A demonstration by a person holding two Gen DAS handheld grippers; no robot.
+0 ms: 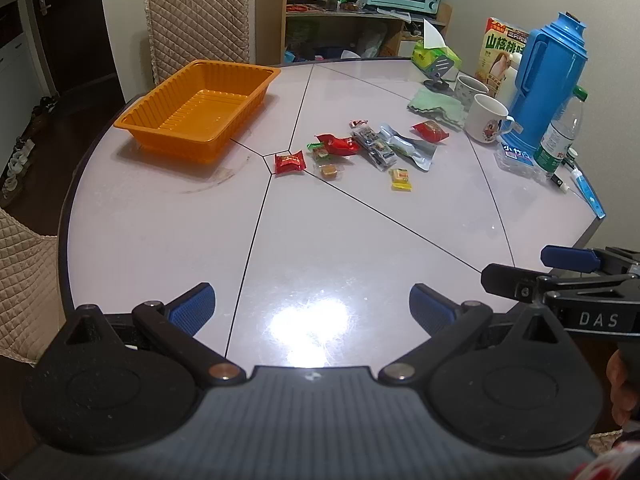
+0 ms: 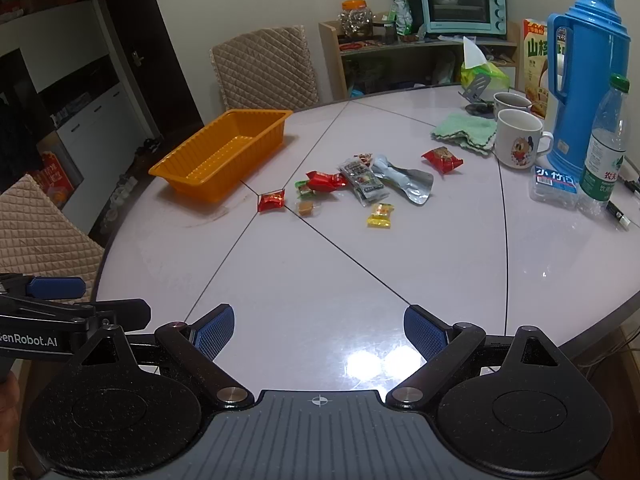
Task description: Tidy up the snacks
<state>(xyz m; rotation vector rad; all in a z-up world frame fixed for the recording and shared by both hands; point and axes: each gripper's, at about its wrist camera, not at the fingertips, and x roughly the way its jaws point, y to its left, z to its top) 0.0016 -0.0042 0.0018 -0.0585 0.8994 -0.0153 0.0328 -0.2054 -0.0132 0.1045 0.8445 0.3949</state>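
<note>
Both grippers held low at the near edge of the table (image 1: 160, 240), well apart from the snacks: left gripper (image 1: 312, 304) with jaws spread wide and nothing between the blue pads (image 1: 196, 304), right gripper (image 2: 318, 330) likewise wide apart and empty. Side by side, neither touching the tabletop as far as can be told.

Snacks scattered loose near the table's middle, none in the orange tray (image 1: 168, 120), which sits empty to the left of the pile, near the far-left rim. Closest to the tray: a small red packet (image 1: 289, 163). Just beside it, a clear-wrapped brown sweet (image 1: 330, 171) and a green-ended candy (image 1: 318, 151). Then a crumpled red wrapper (image 1: 338, 145), a long dark printed sachet (image 1: 374, 146) overlapping a silver foil pouch (image 1: 410, 147), a yellow candy (image 1: 401, 179) nearer the camera, and another red packet (image 1: 430, 131) toward the white mug (image 1: 486, 118).

Likely all very light, soft and crinkly; film slick on a glossy top, so prone to skating away under a sideways nudge. Flat sachet and foil pouch hardest to pinch — best taken at a raised, crumpled edge or a sealed end. Puffy packets best squeezed across the middle, gently, contents possibly brittle. Small sweets best gripped across the body rather than the twisted ends.
</note>
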